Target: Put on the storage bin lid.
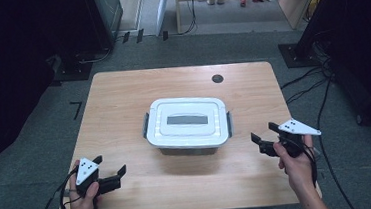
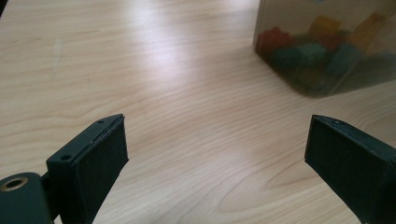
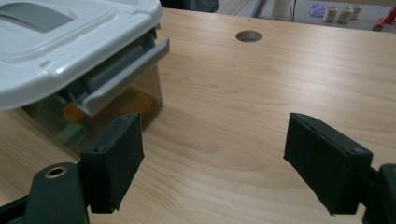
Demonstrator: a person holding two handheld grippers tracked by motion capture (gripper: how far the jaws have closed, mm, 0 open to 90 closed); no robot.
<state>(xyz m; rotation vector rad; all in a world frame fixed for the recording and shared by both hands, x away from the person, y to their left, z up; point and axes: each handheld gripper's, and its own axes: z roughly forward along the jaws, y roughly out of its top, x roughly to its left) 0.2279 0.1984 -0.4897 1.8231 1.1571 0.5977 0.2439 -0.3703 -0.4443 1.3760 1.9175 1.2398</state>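
At the left, near the front edge of the tabletop (image 1: 122, 97), we see the left hand (image 1: 83, 200) coming in from below, with the forearm slanted a little to the right. It holds the left gripper (image 1: 111, 169) low over the wood, and the gripper points to the right and a little away from the person, toward the box. Its fingers (image 2: 95, 158) stand wide apart and nothing is between them; in the left gripper view they frame bare wood. In the middle of the tabletop stands the storage box (image 1: 187, 124), with a white lid (image 3: 70, 32) on it and a grey latch (image 3: 123, 74) at each short side. Through its clear wall we see blurred coloured pieces (image 2: 310, 49). At the right, the right hand (image 1: 293, 163) rises from below, with the wrist nearly straight. The right gripper (image 1: 265, 132) points left toward the right end of the box, near it but apart. Its fingers (image 3: 114, 158) are also open wide and hold nothing.
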